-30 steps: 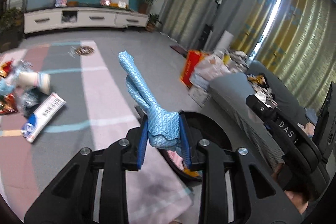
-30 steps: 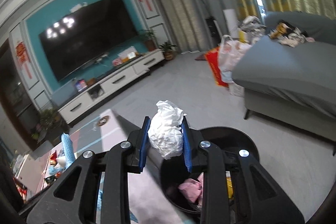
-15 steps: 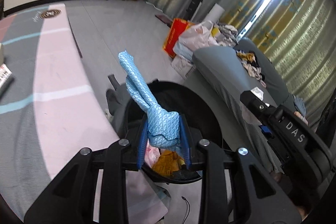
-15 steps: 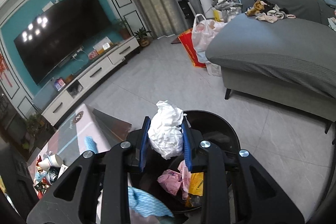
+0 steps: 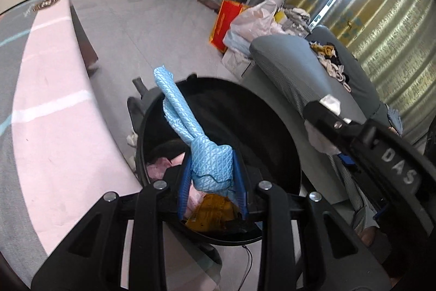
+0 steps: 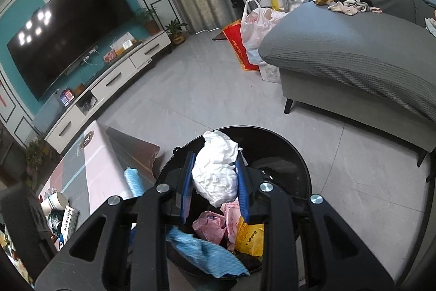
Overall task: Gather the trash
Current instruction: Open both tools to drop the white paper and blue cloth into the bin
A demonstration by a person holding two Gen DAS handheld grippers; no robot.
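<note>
A black round bin (image 5: pixel 261 132) stands on the floor beside the pink and grey table (image 5: pixel 54 141). My left gripper (image 5: pixel 211 182) is shut on a blue patterned cloth (image 5: pixel 190 132), held over the bin's mouth with its long end sticking up. My right gripper (image 6: pixel 215 182) is shut on a crumpled white paper (image 6: pixel 215 173), also above the bin (image 6: pixel 286 154). Pink bags (image 6: pixel 209 225) and a yellow packet (image 6: pixel 249 236) lie inside. The blue cloth (image 6: pixel 207 252) shows over the bin's near side. The right gripper's black body (image 5: pixel 381 154) reaches in from the right.
A grey sofa (image 6: pixel 354 51) with clothes on it stands right of the bin. A red bag (image 6: pixel 237 48) and plastic bags sit by its far end. A paper cup (image 6: pixel 57 201) and packets lie further along the table. A white TV cabinet (image 6: pixel 109 81) lines the far wall.
Both grippers have come down and tipped forward over the bin. The left one moved from above the table to the bin's mouth. Both grips are unchanged.
</note>
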